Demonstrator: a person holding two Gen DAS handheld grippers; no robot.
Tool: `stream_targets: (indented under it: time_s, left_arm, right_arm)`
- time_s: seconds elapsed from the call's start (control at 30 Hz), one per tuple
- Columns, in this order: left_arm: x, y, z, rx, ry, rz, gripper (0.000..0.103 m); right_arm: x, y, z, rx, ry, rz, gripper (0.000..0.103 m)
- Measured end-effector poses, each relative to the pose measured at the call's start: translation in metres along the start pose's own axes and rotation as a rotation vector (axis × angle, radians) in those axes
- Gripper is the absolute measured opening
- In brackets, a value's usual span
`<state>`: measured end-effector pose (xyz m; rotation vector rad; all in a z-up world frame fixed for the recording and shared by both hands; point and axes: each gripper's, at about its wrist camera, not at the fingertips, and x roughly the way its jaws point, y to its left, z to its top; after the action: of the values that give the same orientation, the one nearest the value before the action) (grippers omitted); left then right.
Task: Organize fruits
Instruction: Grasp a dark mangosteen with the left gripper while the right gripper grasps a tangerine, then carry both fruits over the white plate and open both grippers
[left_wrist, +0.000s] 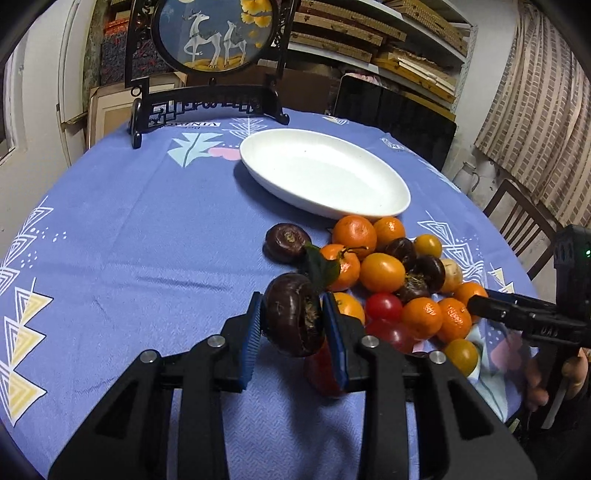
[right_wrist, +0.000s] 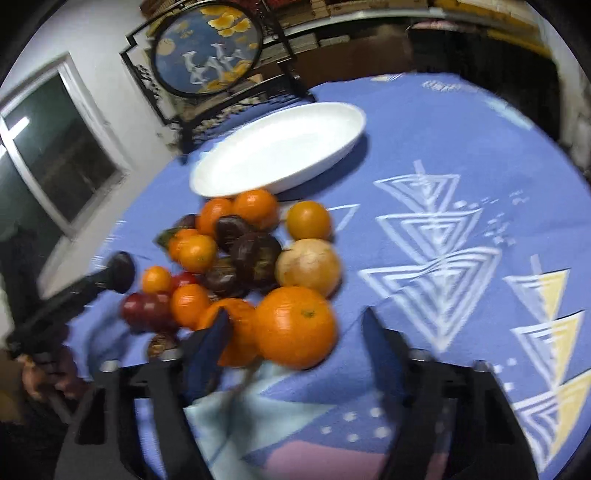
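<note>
My left gripper (left_wrist: 295, 314) is shut on a dark purple water chestnut (left_wrist: 293, 314), held a little above the blue tablecloth. A heap of fruit (left_wrist: 399, 280) lies to its right: tangerines, yellow and red tomatoes, more dark chestnuts. An empty white oval dish (left_wrist: 325, 171) stands beyond the heap. My right gripper (right_wrist: 295, 339) is open, its jaws wide, with a large tangerine (right_wrist: 295, 326) between them at the near edge of the heap (right_wrist: 236, 258). The dish (right_wrist: 277, 151) shows behind. The right gripper also shows in the left wrist view (left_wrist: 476, 304).
A black ornamental stand with a round deer picture (left_wrist: 214, 55) stands at the table's far edge. A lone dark chestnut (left_wrist: 286, 242) lies left of the heap. A wooden chair (left_wrist: 517, 225) is beside the table on the right. Shelves fill the back wall.
</note>
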<state>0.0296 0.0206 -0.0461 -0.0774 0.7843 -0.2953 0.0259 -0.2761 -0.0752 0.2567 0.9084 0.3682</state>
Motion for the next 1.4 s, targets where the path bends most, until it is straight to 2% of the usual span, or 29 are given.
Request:
stream_targets:
  time_s: [0.03, 0.07, 0.2, 0.37, 0.53, 0.63, 0.77, 0.9, 1.0, 1.07, 1.1, 1.13, 1.2, 1.27, 1.4]
  left_arm:
    - [0.000, 0.001, 0.000, 0.000, 0.001, 0.001, 0.032]
    - [0.000, 0.001, 0.000, 0.001, 0.000, 0.001, 0.032]
    - [0.000, 0.000, 0.001, 0.006, -0.007, -0.002, 0.032]
    - [-0.005, -0.003, 0.009, 0.016, -0.025, -0.009, 0.032]
    - [-0.004, -0.012, 0.036, 0.058, -0.038, -0.025, 0.032]
    - [0.010, -0.018, 0.066, 0.086, -0.038, -0.025, 0.032]
    - [0.044, -0.026, 0.103, 0.111, -0.009, -0.023, 0.032]
    - [0.097, -0.027, 0.133, 0.116, 0.074, -0.015, 0.032]
    - [0.139, -0.022, 0.152, 0.105, 0.134, 0.013, 0.032]
    - [0.147, -0.017, 0.160, 0.080, 0.128, 0.034, 0.037]
    - [0.145, -0.015, 0.163, 0.064, 0.114, 0.031, 0.049]
    - [0.136, -0.013, 0.165, 0.051, 0.082, 0.023, 0.060]
    - [0.111, -0.014, 0.160, 0.067, 0.005, 0.040, 0.075]
    - [0.089, -0.014, 0.148, 0.083, -0.027, 0.035, 0.079]
    - [0.048, -0.016, 0.108, 0.142, -0.023, 0.002, 0.079]
  right_arm:
    - [0.000, 0.001, -0.001, -0.001, 0.004, -0.003, 0.048]
    - [-0.001, 0.000, -0.002, -0.004, 0.001, -0.020, 0.046]
    - [-0.006, -0.002, -0.004, 0.018, -0.007, -0.005, 0.046]
    - [-0.024, 0.007, 0.005, -0.021, -0.054, -0.014, 0.046]
    - [-0.046, 0.014, 0.036, -0.064, -0.097, -0.011, 0.046]
    - [-0.048, 0.016, 0.068, -0.072, -0.123, -0.004, 0.046]
    - [-0.017, 0.016, 0.117, -0.060, -0.098, 0.022, 0.046]
    - [0.036, 0.002, 0.150, -0.015, -0.023, 0.011, 0.046]
    - [0.075, -0.007, 0.173, -0.009, 0.002, -0.018, 0.048]
    - [0.085, -0.013, 0.185, 0.008, -0.033, -0.026, 0.063]
    - [0.082, -0.014, 0.186, 0.020, -0.056, -0.038, 0.072]
    - [0.074, -0.014, 0.185, 0.026, -0.094, -0.032, 0.074]
    - [0.061, -0.009, 0.175, -0.012, -0.114, -0.052, 0.074]
    - [0.048, -0.004, 0.162, -0.045, -0.130, -0.091, 0.074]
    - [0.017, -0.003, 0.122, -0.056, -0.149, -0.125, 0.079]
